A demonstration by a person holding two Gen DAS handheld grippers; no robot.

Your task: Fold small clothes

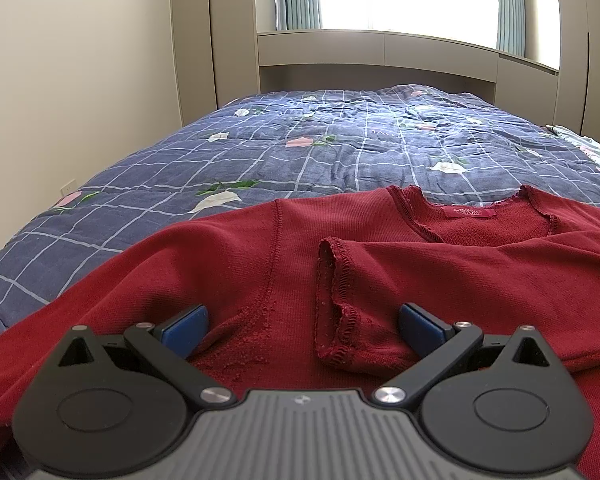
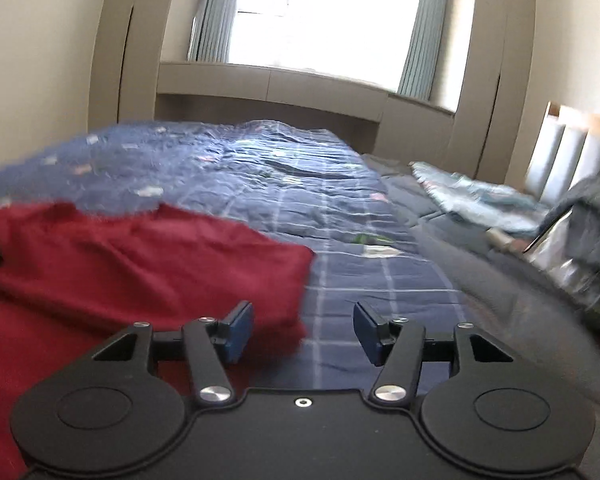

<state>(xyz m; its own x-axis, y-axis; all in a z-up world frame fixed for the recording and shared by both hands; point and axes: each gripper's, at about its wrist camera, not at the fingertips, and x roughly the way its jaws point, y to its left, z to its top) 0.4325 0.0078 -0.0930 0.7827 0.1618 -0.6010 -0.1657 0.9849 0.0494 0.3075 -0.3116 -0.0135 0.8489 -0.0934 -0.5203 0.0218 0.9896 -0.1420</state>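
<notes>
A dark red long-sleeved knit top (image 1: 380,272) lies spread on the blue checked quilt (image 1: 340,148), neck label away from me. One sleeve is folded across the body, its cuff (image 1: 336,300) between my left fingers. My left gripper (image 1: 304,326) is open and low over the top, holding nothing. In the right wrist view the top (image 2: 120,272) fills the left side. My right gripper (image 2: 304,332) is open and empty at the top's right edge, over the quilt (image 2: 300,184). That view is motion-blurred.
The bed runs toward beige cabinets (image 1: 380,48) under a bright window. A wall (image 1: 60,100) is on the left. At the right lie a light patterned cloth (image 2: 476,196), a grey blanket (image 2: 500,280) and dark items (image 2: 588,240) by a headboard.
</notes>
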